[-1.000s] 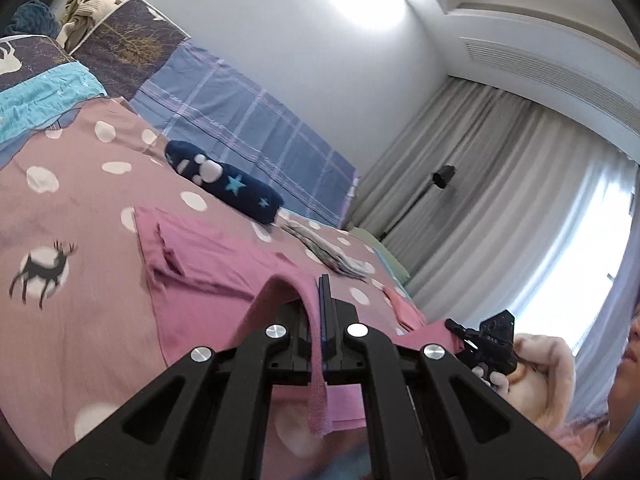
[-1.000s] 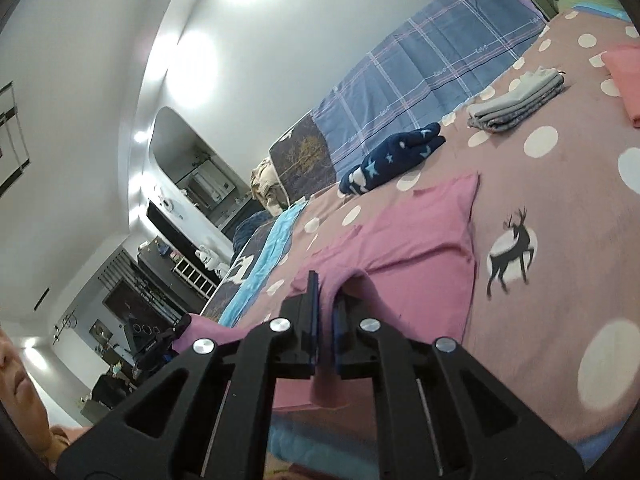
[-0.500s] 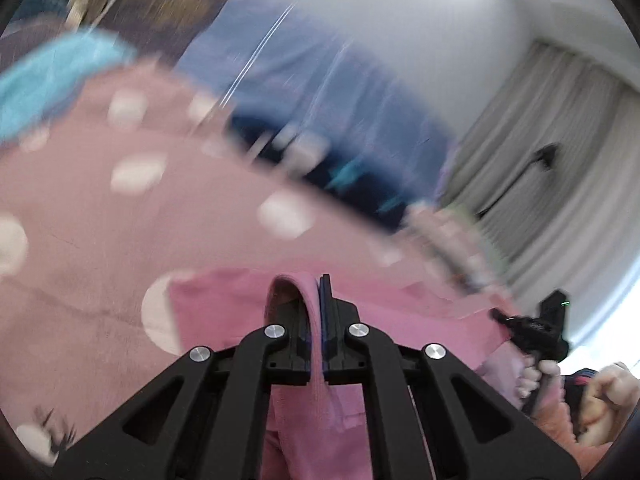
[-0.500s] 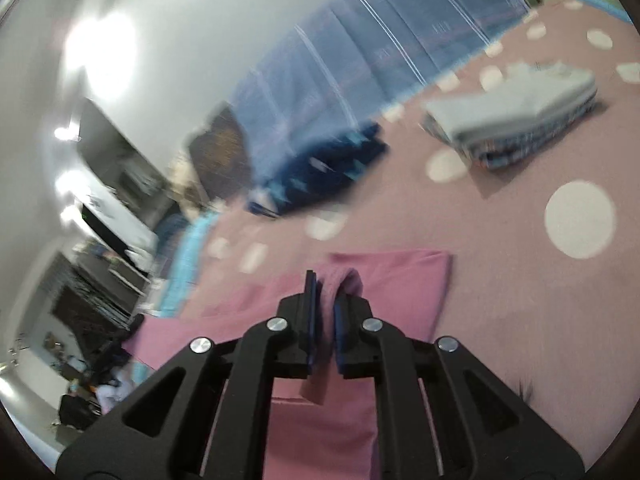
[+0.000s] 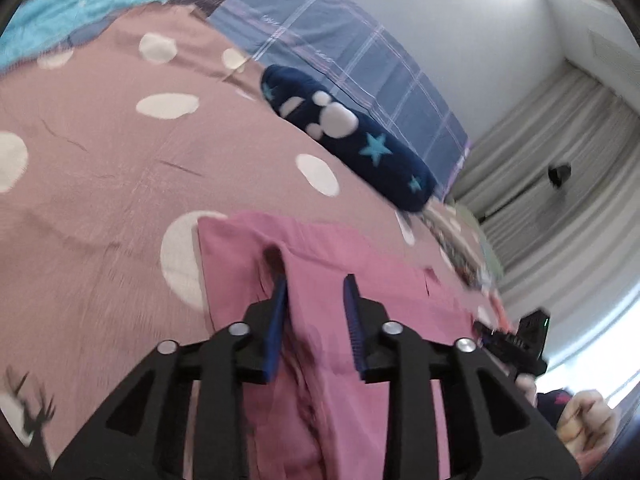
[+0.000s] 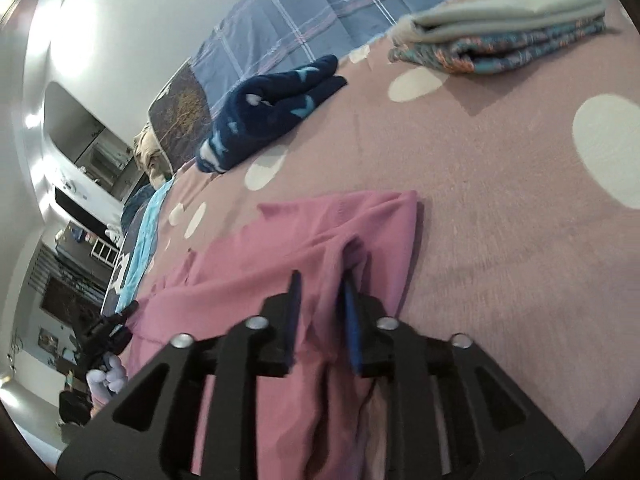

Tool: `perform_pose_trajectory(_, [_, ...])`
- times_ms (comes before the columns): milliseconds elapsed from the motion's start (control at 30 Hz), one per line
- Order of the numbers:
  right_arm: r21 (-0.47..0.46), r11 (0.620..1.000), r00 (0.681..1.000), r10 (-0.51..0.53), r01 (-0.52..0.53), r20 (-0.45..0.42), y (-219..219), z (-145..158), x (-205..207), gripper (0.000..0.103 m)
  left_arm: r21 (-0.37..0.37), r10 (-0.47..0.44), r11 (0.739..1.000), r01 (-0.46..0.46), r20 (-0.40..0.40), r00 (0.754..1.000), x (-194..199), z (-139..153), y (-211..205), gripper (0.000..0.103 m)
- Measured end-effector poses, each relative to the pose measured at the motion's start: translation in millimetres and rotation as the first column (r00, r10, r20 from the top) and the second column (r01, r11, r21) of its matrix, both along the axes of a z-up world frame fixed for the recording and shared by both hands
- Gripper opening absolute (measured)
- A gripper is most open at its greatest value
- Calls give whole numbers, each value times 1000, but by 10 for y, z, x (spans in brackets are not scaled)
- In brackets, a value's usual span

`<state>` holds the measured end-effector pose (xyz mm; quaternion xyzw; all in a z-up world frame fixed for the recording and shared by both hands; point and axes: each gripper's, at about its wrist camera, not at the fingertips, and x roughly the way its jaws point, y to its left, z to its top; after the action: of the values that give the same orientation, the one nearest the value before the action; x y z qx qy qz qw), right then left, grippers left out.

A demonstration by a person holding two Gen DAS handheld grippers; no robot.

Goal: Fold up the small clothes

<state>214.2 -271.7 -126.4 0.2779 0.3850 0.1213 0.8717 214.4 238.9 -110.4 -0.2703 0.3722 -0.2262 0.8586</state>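
Pink garment (image 5: 360, 280): lying folded on the spotted mauve bedspread (image 5: 100, 184), spreading under and ahead of both your claws.
Left gripper (image 5: 314, 292): you are holding its jaws apart, a raised fold of the pink cloth running between them, nothing pinched.
Right gripper (image 6: 320, 286): you are holding it parted too, a ridge of the garment (image 6: 304, 236) standing in the gap, not clamped.
Navy star-print item (image 5: 352, 136): lying well ahead of your left claw, beside the plaid pillow (image 5: 340, 48).
Folded stack (image 6: 504, 36): sitting far ahead and right of your right claw, a grey piece on top of a patterned one.
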Motion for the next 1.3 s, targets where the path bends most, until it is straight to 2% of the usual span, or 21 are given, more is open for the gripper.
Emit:
perform_pose_trajectory(100, [-55,998,1000,28,-28,1,47,74,-112,26,97,-16,995,18,-20,1000,-97,38,-104,30])
perform_pose_trajectory(167, [-88,995,999,45,-46,-12,86,78,-142,16,128,-4,992,8,-31,1000,-113,25,-105,25])
perform_pose_trajectory(233, [-86,996,999,36,-38,-25,80,75,-152,7,111,10,994,-7,-31,999,-71,36,-81,6])
perform_pose_trajectory(267, [-49,998,999,33,-34,-22,52,83,-146,5,93,16,996,-14,-24,1000,-28,52,-71,3])
perform_pose_trajectory(400, [67,997,999,31,-32,11,-20,200,12,4,43,41,998,-42,20,999,237,247,-106,2])
perform_pose_trajectory(467, [96,995,999,19,-23,37,-65,310,211,4,31,97,995,-98,44,994,490,354,-116,2])
perform_pose_trajectory(567, [108,991,995,-79,73,54,-232,360,628,13,68,225,971,-227,42,973,858,337,-66,13])
perform_pose_trajectory(633, [45,989,990,-141,141,7,-296,301,799,18,83,239,968,-238,3,971,968,270,-41,37])
perform_pose_trajectory(667, [39,989,990,-142,142,-8,-303,270,831,19,94,229,969,-227,-9,973,979,233,-42,40])
perform_pose_trajectory(733, [38,994,995,-99,100,-17,-272,215,827,40,146,188,972,-182,-28,982,983,145,-86,50])
perform_pose_trajectory(867, [-81,996,999,-29,26,-32,-184,114,806,48,215,122,972,-94,-119,985,1029,-100,-214,50])
perform_pose_trajectory(900, [-89,996,999,-14,9,-49,-161,75,833,53,234,118,968,-90,-108,987,1024,-101,-235,39])
perform_pose_trajectory(933, [-93,996,998,1,-7,-66,-125,35,870,53,280,108,957,-80,-85,991,1028,-65,-294,11])
perform_pose_trajectory(967, [-107,994,998,9,-16,-60,-88,38,894,51,310,110,947,-81,-75,991,1022,-32,-325,6])
perform_pose_trajectory(1000, [-136,990,998,22,-29,-51,-40,65,898,27,335,144,935,-117,-55,988,975,28,-331,6])
perform_pose_trajectory(1033, [-188,981,998,39,-47,-47,12,86,908,11,374,172,915,-152,-21,985,902,111,-356,6])
perform_pose_trajectory(1100, [-257,966,999,-6,-5,-43,13,118,838,12,420,161,891,-171,59,985,703,282,-436,6])
perform_pose_trajectory(1167, [-231,973,999,-35,28,-27,-70,161,678,19,435,93,889,-142,131,987,373,472,-564,7])
perform_pose_trajectory(1200, [-209,977,999,-44,40,-14,-121,190,553,25,437,71,891,-126,139,988,268,511,-604,12])
perform_pose_trajectory(1233, [-202,978,999,-48,46,-4,-154,216,446,25,434,45,895,-104,143,989,101,542,-653,20])
perform_pose_trajectory(1300, [-210,977,999,-43,46,16,-196,264,176,25,429,-11,902,-49,136,991,-146,548,-781,25])
